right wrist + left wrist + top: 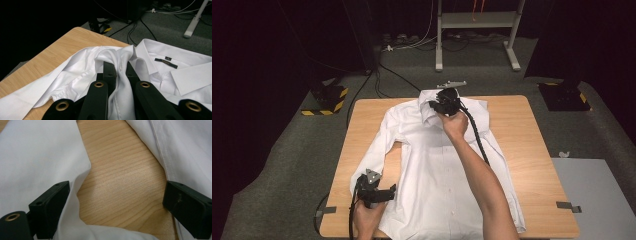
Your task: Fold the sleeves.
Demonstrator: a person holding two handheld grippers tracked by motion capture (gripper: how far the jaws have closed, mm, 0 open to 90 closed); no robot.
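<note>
A white shirt (pixel 437 165) lies spread on the wooden table (pixel 522 145), collar toward the far edge. My right gripper (pixel 434 106) is at the far end, next to the collar (pixel 175 67), and is shut on a bunched fold of the shirt (pixel 120 82) that rises between its jaws (pixel 119 68). My left gripper (pixel 387 192) rests near the front left corner, open. Its jaws (pixel 117 202) straddle bare wood (pixel 120 170), with the sleeve (pixel 37 157) on one side and the shirt body (pixel 185 150) on the other.
Bare table shows left and right of the shirt. Beyond the far edge is grey floor with cables (pixel 392 75), a metal stand (pixel 477 30) and black-yellow striped blocks (pixel 329 97). A grey board (pixel 597 195) lies at the right.
</note>
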